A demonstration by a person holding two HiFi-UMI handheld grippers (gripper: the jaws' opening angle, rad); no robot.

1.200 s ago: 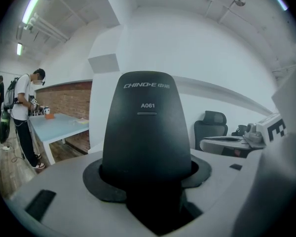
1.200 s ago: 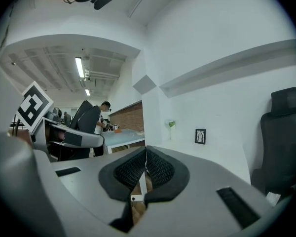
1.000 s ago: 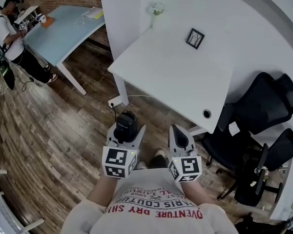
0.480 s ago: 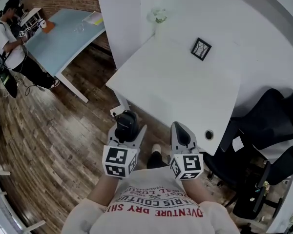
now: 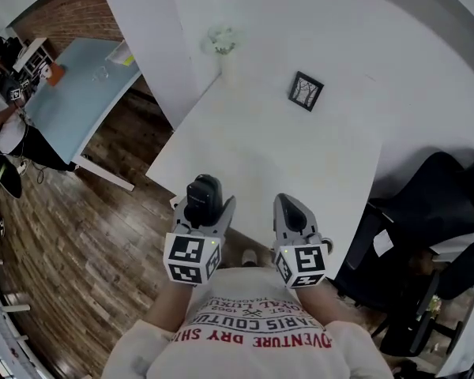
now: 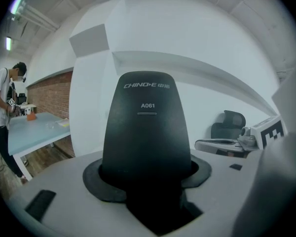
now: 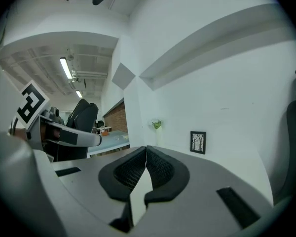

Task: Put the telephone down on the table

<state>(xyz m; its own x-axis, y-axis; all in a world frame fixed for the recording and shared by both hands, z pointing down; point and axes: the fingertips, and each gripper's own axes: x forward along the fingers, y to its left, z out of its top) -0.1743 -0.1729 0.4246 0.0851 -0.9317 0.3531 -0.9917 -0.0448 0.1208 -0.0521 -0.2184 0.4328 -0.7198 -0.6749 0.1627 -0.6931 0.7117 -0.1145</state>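
The telephone [image 6: 147,127] is a matte black handset with a rounded top, printed "CHINO-E" and "A061" above a short slot. It stands upright, pinched low down between the pads of the left gripper [image 5: 207,212], in the air at the near edge of the white table [image 5: 284,156]. Its lower end is hidden inside the gripper, and its rear face cannot be seen. The right gripper [image 7: 146,154] has its pads pressed together on nothing and sits beside the left gripper at the same edge. Open tabletop runs from the near edge to a picture frame [image 5: 306,91] and a vase of flowers [image 5: 221,42] at the table's far side. Black chairs [image 5: 430,184] crowd the table's right edge.
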